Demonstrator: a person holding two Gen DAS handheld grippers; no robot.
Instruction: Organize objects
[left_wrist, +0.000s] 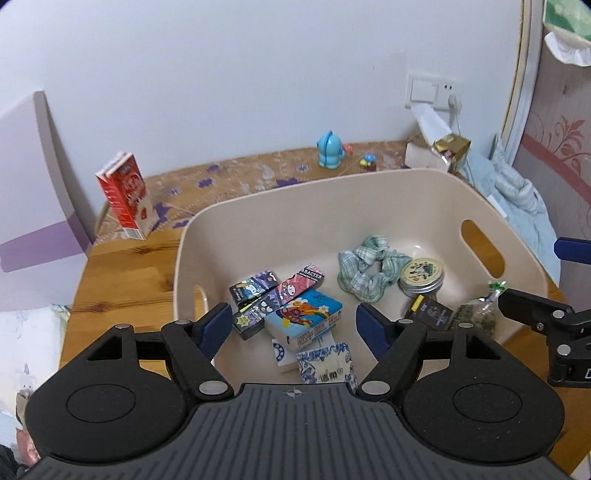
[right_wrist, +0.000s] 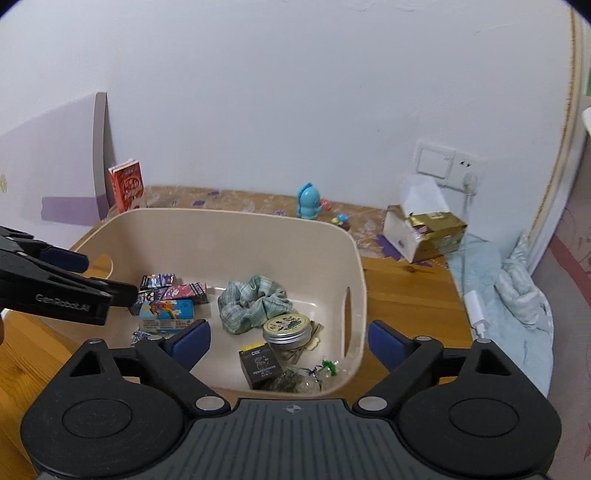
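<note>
I hold both grippers over a beige plastic bin (left_wrist: 258, 206) on the wooden table (left_wrist: 122, 273); the left gripper (left_wrist: 295, 325) and the right gripper (right_wrist: 288, 341) each stand with jaws spread wide and nothing between them.

Contents of the bin: a green checked scrunchie (left_wrist: 365, 269), a round tin with a metal lid (left_wrist: 421, 277), a small black box (right_wrist: 260, 363), a clear packet of dried leaves (right_wrist: 295, 382), a blue cartoon carton (left_wrist: 303, 319), and patterned card boxes (left_wrist: 277, 291) stacked at angles beside it.

Handling, as I judge it: the scrunchie is soft and light and can be pinched anywhere on its ring. The tin looks rigid and smooth, so I would close across its side wall, not the lid. The cartons look light and crushable; I would grip across the narrow faces.

View differences: the left wrist camera alone shows a blue-and-white patterned box (left_wrist: 327, 363) at the near wall. The right wrist camera alone gives the leaf packet clearly, plus a white charger and cable (right_wrist: 474, 314) on the blue cloth (right_wrist: 517, 288). Both show a red milk carton (left_wrist: 127, 195) and a blue toy figure (left_wrist: 328, 149) outside the bin.
</note>
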